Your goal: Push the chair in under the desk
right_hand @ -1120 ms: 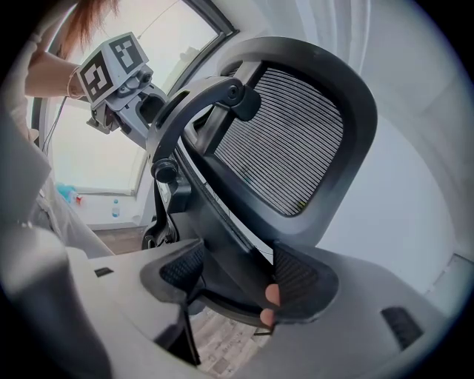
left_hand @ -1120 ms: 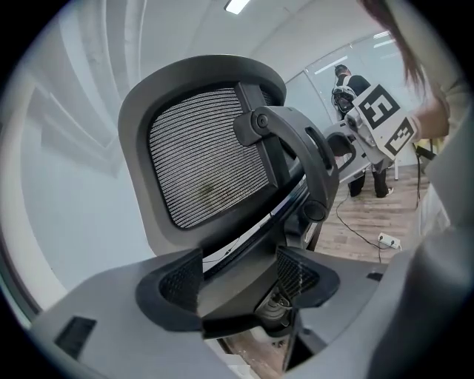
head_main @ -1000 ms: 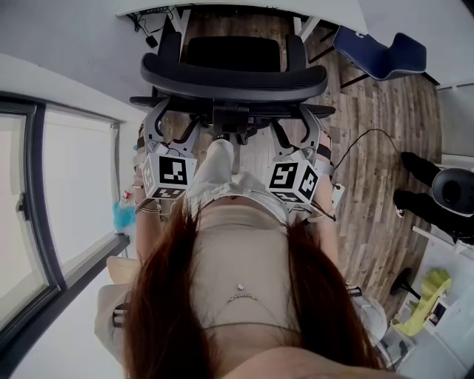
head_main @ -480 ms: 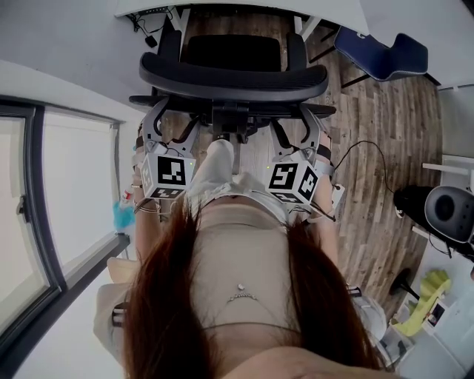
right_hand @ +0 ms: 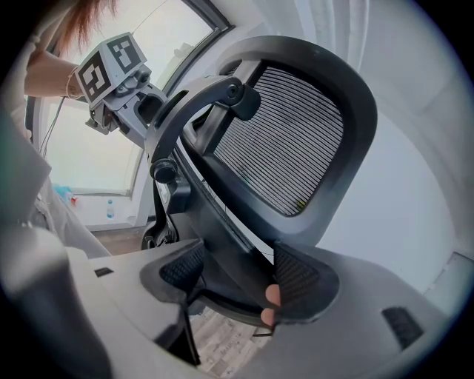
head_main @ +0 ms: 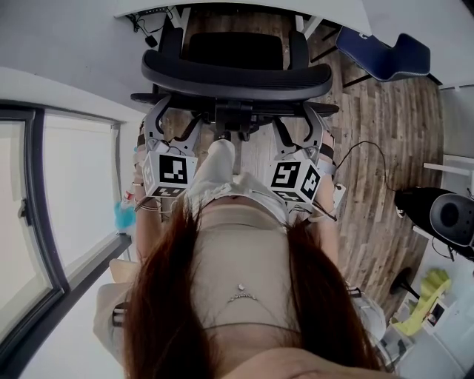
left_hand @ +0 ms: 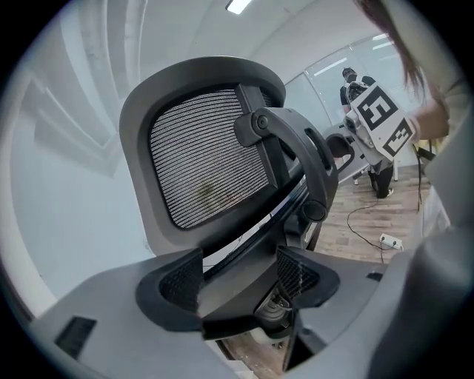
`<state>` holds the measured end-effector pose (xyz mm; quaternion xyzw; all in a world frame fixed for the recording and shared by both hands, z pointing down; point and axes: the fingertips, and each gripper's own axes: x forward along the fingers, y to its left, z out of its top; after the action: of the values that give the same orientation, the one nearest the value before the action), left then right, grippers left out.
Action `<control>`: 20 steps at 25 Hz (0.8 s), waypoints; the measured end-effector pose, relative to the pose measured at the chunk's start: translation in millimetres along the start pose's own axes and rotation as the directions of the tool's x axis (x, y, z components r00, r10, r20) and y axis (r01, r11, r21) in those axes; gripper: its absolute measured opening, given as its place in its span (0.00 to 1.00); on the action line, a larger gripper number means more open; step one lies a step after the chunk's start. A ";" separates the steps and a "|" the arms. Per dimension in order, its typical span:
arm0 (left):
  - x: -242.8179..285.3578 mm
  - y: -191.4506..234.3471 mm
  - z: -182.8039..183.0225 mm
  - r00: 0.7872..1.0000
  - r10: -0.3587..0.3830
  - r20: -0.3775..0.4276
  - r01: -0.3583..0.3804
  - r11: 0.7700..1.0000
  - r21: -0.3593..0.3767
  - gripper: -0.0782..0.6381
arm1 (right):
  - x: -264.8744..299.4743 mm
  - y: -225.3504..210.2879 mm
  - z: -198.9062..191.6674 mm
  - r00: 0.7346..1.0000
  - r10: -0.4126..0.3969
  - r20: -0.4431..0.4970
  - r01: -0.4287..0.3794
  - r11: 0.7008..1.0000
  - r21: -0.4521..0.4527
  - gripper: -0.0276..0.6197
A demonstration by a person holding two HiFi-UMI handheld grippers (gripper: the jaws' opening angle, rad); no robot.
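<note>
Office chair (head_main: 237,74) stands facing the desk (head_main: 333,10), the seat's far edge near the desktop and the backrest well out from it. Over the last second it seems to have crept only slightly toward the desk; with the head camera moving too, the shift is hard to judge. The left gripper (left_hand: 238,277) and right gripper (right_hand: 233,277) have kept their hold, each with its jaws closed round the back frame (left_hand: 237,292) below the mesh. The push looks barely begun, so most of the office chair's travel remains.
</note>
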<state>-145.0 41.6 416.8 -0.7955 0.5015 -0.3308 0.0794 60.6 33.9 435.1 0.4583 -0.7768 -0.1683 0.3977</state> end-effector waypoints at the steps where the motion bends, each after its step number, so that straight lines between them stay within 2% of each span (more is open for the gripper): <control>1: 1.4 1.1 0.0 1.000 0.000 0.000 0.000 1.000 0.001 0.53 | 1.7 -0.8 0.4 1.000 0.000 -0.001 0.000 1.000 0.000 0.50; 20: 28.7 16.4 7.9 1.000 -0.013 -0.004 0.013 1.000 0.003 0.53 | 27.2 -17.8 3.2 1.000 -0.001 -0.011 0.001 1.000 0.009 0.50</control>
<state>-144.4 7.6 416.1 -0.7978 0.4960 -0.3339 0.0775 61.2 1.3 434.6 0.4613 -0.7752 -0.1627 0.3998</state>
